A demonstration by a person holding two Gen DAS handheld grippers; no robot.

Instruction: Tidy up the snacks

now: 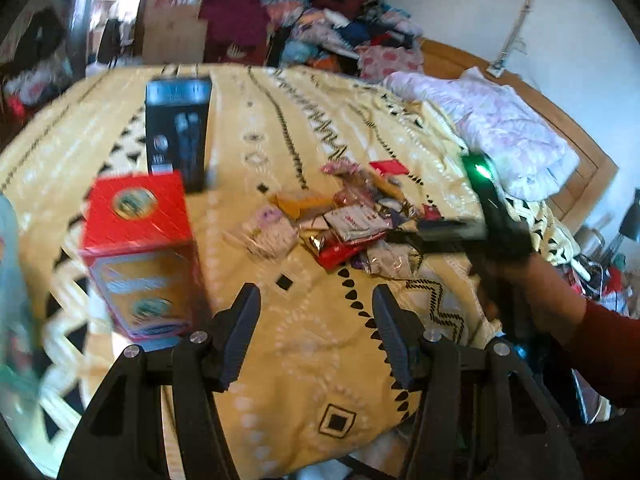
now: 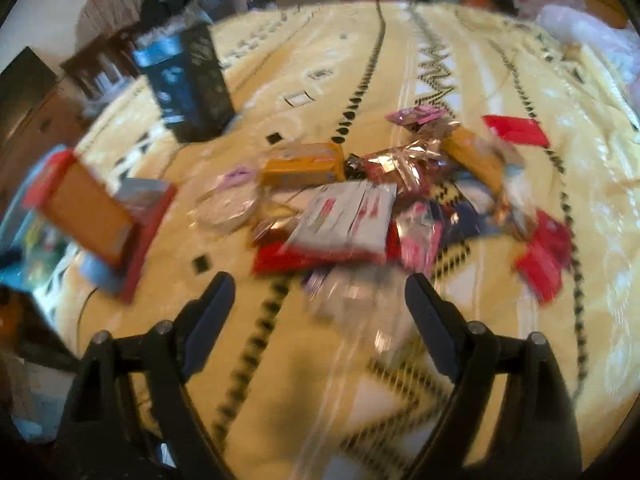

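Note:
A pile of small snack packets (image 1: 348,224) lies on a yellow patterned bedspread (image 1: 304,340); it also shows in the right wrist view (image 2: 360,208). A red and orange box (image 1: 140,252) stands at the left, with a tall black box (image 1: 178,128) behind it. In the right wrist view the red box (image 2: 96,220) and black box (image 2: 188,80) are at the left. My left gripper (image 1: 316,312) is open and empty, in front of the pile. My right gripper (image 2: 320,304) is open and empty over the pile's near edge; it shows at the pile's right side in the left wrist view (image 1: 440,232).
A heap of clothes (image 1: 340,24) lies at the far end of the bed. A pale quilt (image 1: 492,120) lies at the right by the wooden bed frame (image 1: 584,168). A loose red packet (image 2: 544,256) lies right of the pile.

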